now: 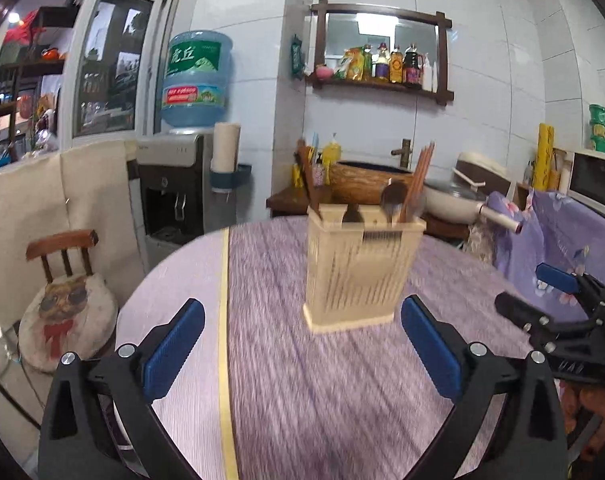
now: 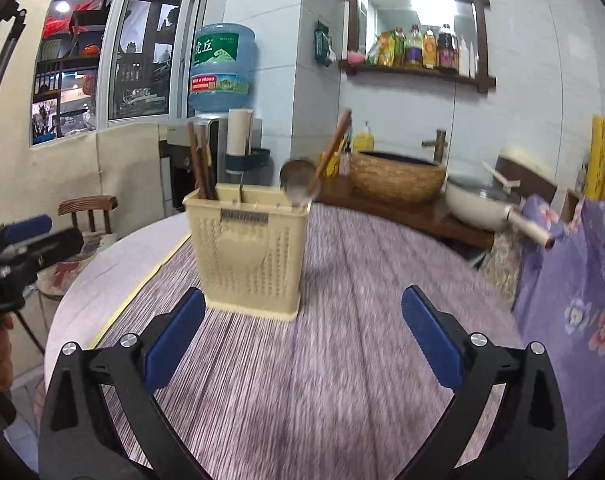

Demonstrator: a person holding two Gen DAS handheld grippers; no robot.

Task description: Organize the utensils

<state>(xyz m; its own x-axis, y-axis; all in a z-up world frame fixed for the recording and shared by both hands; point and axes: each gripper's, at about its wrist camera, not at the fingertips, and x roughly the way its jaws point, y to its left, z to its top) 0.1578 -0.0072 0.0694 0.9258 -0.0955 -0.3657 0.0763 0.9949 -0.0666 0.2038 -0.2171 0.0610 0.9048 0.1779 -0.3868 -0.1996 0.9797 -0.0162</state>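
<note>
A cream perforated plastic utensil holder (image 1: 358,268) stands upright on the purple-striped surface (image 1: 322,380), holding brown wooden chopsticks (image 1: 420,172) at one end, a metal spoon (image 1: 392,196) beside them, and a dark-handled utensil (image 1: 308,176) leaning at the other end.

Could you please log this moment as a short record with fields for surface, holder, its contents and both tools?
surface: round table with purple-grey striped cloth
holder: beige perforated plastic utensil caddy, upright on the table
contents: brown wooden chopsticks, metal spoon, standing in the caddy
left tool: open, nothing between the blue pads
right tool: open, empty, short of the caddy
</note>
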